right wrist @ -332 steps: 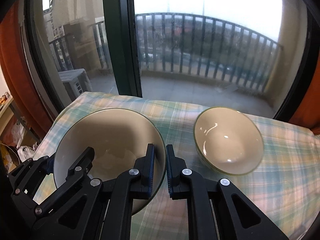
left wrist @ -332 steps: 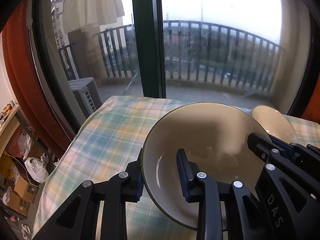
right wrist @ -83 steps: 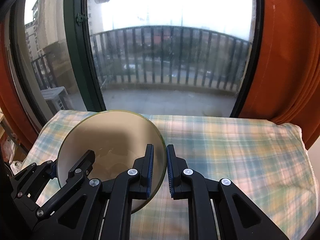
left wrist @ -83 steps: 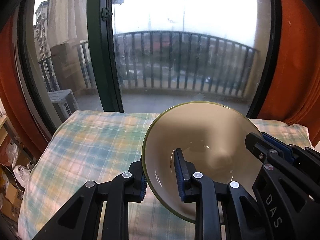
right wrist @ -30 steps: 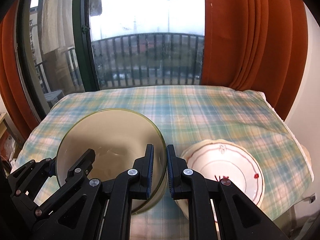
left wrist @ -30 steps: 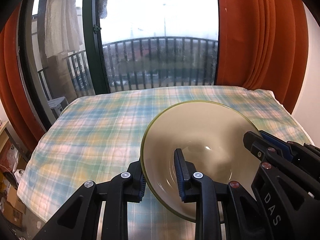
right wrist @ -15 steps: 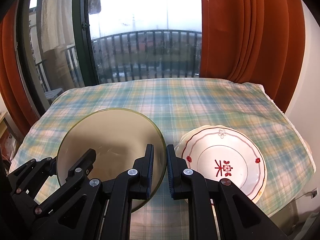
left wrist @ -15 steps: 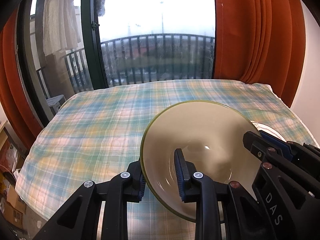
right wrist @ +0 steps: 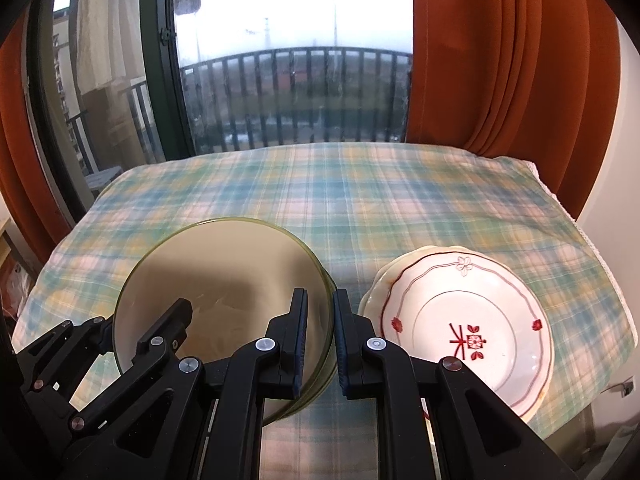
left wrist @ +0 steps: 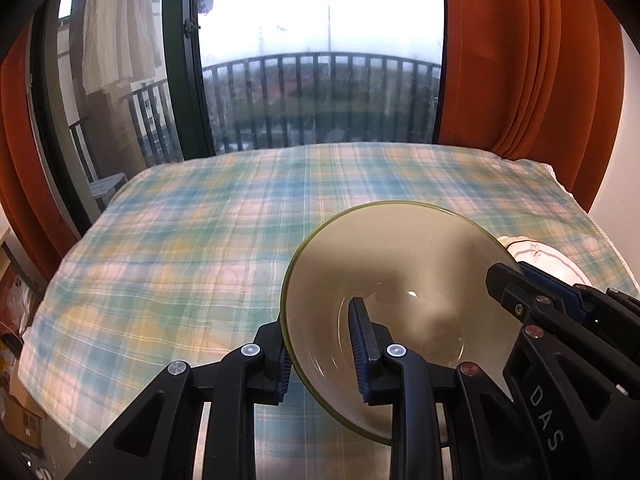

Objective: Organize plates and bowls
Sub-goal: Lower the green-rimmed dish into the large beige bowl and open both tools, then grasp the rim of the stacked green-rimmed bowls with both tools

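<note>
Both grippers hold the same stack of beige bowls with green rims [left wrist: 400, 280] above the plaid tablecloth. My left gripper [left wrist: 320, 352] is shut on the stack's left rim. My right gripper [right wrist: 320, 336] is shut on its right rim; the bowl stack also shows in the right wrist view [right wrist: 224, 288], where a second rim peeks out beneath the top bowl. A stack of white plates with red flower pattern [right wrist: 464, 332] lies on the table just right of the right gripper; its edge shows in the left wrist view [left wrist: 540, 256].
The plaid tablecloth [left wrist: 200, 240] covers the table up to a balcony window [left wrist: 320, 80]. Orange curtains [right wrist: 500, 60] hang at the right. The table's right edge [right wrist: 600, 264] drops off beside a white wall. Boxes and bags [left wrist: 20, 420] lie on the floor at left.
Both grippers have drawn back from the window with the bowls, over the near part of the table. The patterned plates have come fully into view at the right.
</note>
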Motion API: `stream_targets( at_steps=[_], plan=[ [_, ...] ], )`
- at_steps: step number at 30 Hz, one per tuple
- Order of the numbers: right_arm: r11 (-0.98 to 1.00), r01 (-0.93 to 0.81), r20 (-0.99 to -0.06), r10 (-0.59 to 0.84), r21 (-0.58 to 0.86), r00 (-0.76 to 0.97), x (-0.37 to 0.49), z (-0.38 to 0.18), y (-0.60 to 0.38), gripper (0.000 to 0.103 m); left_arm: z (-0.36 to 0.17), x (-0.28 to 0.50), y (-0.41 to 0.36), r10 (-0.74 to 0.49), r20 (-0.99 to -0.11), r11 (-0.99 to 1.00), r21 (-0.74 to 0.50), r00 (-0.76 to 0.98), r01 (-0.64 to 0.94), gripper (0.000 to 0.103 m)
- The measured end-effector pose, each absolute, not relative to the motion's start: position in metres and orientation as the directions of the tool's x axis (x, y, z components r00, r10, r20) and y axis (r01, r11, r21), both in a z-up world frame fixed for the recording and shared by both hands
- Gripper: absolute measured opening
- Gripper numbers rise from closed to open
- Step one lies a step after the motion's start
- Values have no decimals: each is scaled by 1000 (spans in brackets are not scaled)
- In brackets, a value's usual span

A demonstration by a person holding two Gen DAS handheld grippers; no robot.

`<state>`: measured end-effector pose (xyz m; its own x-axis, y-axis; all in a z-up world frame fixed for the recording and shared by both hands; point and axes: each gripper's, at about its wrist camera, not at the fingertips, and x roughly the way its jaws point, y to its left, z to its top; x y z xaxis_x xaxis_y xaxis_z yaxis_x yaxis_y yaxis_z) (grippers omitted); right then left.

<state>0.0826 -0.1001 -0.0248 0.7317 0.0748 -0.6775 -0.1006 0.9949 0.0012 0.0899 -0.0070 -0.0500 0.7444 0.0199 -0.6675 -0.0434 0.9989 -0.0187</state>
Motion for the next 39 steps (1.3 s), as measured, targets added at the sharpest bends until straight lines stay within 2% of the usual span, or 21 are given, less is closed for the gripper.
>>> stream_targets(
  at_steps=[6,15,18,19,21,23,24,25,27,30,35,39],
  plan=[
    [996,-92,-683,57,-16,728,95,-33,-102,16,-48,93,-13,31,-648,999,0,761,-42,23],
    [997,-71,-655,42,-17,754,93,-35,-100,16,-54,94,-8,11,-641,998,-41,767,-48,23],
    [999,-51,-638,37,-4,769,89,-37,-102,20,-56,91,-9,7,-629,998,-44,777,-45,24],
    [999,-49,-632,39,2,774,88,-38,-103,20,-56,90,-8,6,-626,998,-45,780,-44,25],
    [999,-48,-627,39,2,778,87,-38,-103,21,-57,89,-7,-11,-627,998,-61,779,-35,34],
    [998,-60,-630,54,12,774,87,-38,-102,29,-57,87,-5,-49,-627,996,-93,778,-13,43],
    [997,-74,-633,73,25,771,85,-38,-103,41,-57,86,-5,-59,-623,995,-101,780,-5,52],
    [995,-88,-633,92,37,769,83,-37,-103,57,-57,85,-3,-59,-621,995,-104,781,-7,56],
    [995,-90,-612,91,33,786,76,-35,-103,75,-57,82,-1,-62,-611,995,-102,789,-2,66],
    [996,-89,-591,69,-6,804,70,-33,-98,80,-58,81,1,-77,-608,995,-101,790,19,74],
    [996,-93,-610,72,-2,789,69,-32,-95,80,-61,84,8,-127,-610,989,-137,782,54,81],
    [996,-88,-622,81,20,779,73,-33,-96,80,-65,92,14,-189,-631,977,-200,753,77,83]
  ],
)
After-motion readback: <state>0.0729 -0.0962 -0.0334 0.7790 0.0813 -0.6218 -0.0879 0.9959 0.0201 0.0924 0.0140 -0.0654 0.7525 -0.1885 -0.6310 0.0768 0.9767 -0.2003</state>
